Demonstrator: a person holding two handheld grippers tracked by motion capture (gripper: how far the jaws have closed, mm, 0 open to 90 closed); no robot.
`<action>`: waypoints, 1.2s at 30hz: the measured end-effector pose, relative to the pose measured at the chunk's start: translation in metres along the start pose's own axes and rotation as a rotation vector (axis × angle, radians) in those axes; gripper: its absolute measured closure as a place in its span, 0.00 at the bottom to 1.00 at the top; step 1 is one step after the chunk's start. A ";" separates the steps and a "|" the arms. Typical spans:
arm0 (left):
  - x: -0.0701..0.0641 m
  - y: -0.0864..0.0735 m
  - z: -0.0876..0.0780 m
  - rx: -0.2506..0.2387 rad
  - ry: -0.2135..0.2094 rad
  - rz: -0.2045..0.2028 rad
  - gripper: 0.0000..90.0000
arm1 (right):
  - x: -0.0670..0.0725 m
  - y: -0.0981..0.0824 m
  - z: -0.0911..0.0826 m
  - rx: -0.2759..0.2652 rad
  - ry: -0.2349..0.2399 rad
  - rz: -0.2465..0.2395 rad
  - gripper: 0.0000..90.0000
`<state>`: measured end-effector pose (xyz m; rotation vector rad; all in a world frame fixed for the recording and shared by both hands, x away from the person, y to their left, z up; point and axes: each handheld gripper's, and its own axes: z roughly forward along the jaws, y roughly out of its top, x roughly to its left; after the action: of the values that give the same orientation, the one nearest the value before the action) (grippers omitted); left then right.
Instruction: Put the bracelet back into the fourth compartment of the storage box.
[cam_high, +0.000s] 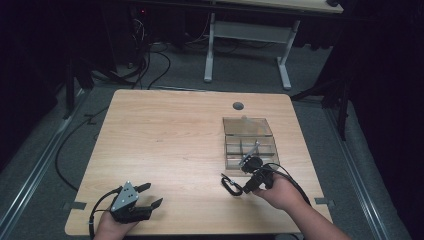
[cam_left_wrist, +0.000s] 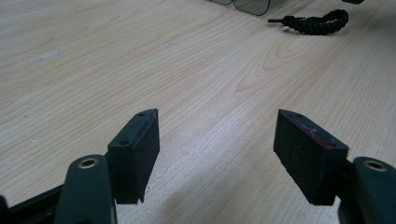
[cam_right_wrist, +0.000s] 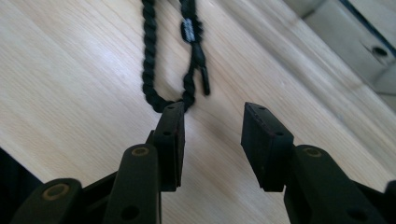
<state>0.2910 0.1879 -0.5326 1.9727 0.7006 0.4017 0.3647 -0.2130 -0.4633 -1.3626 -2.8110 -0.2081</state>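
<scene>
Item one: pale wood-grain rectangular table (cam_high: 165, 150), bearing everything below.

Item two: clear plastic compartment box (cam_high: 248, 142) with its lid raised, on the table's right half, just beyond my right hand (cam_high: 280, 192).

Item three: my left gripper (cam_high: 145, 195), black two-jaw tool with grey plate, at the near left corner, jaws standing wide apart over bare wood, nothing between them. It lies well apart from the work.

Item four: my right gripper (cam_high: 250, 172), black two-jaw tool, near the box's front wall. Its jaws are parted to a middling gap and grasp nothing.

Item five: black braided cord bracelet (cam_right_wrist: 166, 60), a long narrow loop lying flat on the table just beside the box. In the right gripper view its near bend touches the tip of one pad, the one at the left of that view; the loop's long axis runs straight away from the jaws. The right hand is by far the nearer. I judge a slight shift toward that pad's side would centre the bend in the gap.
</scene>
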 end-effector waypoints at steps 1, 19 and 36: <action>0.000 0.000 0.000 -0.001 -0.001 -0.001 0.35 | 0.003 0.003 -0.001 -0.005 0.003 -0.006 0.63; 0.000 0.000 0.000 -0.006 -0.003 -0.001 0.35 | 0.020 0.030 0.016 0.010 0.016 -0.023 0.48; 0.000 0.000 0.000 -0.006 -0.007 -0.002 0.36 | 0.027 0.046 0.034 0.061 -0.041 -0.072 0.56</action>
<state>0.2908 0.1882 -0.5327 1.9669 0.6965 0.3954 0.3852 -0.1597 -0.4904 -1.2695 -2.8767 -0.0950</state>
